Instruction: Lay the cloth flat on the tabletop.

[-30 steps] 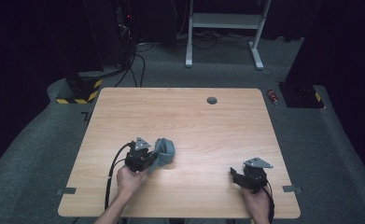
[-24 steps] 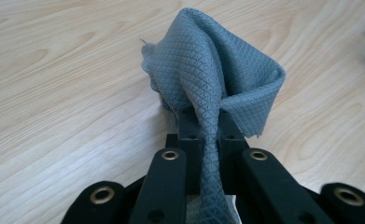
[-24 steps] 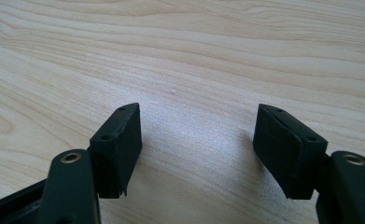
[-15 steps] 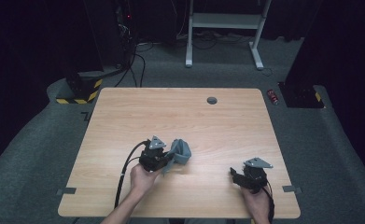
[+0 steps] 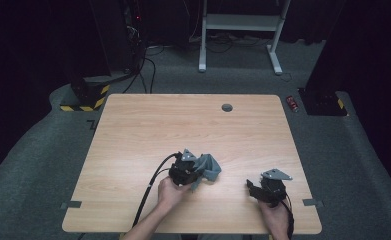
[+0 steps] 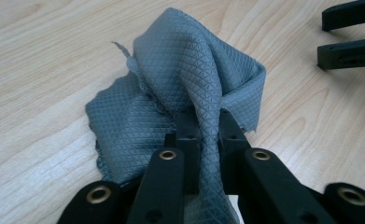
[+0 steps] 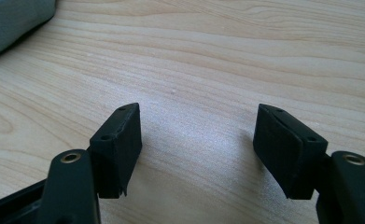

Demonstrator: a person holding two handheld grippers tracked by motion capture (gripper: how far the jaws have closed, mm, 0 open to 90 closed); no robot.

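Since the earlier high view, the left tool (image 5: 197, 172) and the grey, diamond-textured cloth (image 5: 209, 167) it carries have travelled across the pale wooden table (image 5: 148, 130), from left of the middle toward the right and slightly nearer the front edge. The right tool (image 5: 255, 189) has kept its place near the front right of the table.

In the left gripper view the left tool (image 6: 203, 133) pinches a raised fold of the cloth (image 6: 180, 79) between its two black jaws, which stand close together with only the fabric between them; they have just eased apart a little, yet the pads press on the fold. The rest of the cloth spreads out crumpled on the wood beyond the jaws, one ragged corner pointing away. The other tool's jaw tips show at the top right corner of that view, apart from the cloth.

In the right gripper view the right tool (image 7: 196, 140) has its jaws spread wide over bare wood, nothing between them. A grey edge of the cloth (image 7: 12, 18) sits in the top left corner there, well clear of the jaws.

In the high view the cloth lies near the table's middle toward the front, just right of the left hand (image 5: 170, 192), and the right hand (image 5: 275, 217) holds its tool by the front edge.
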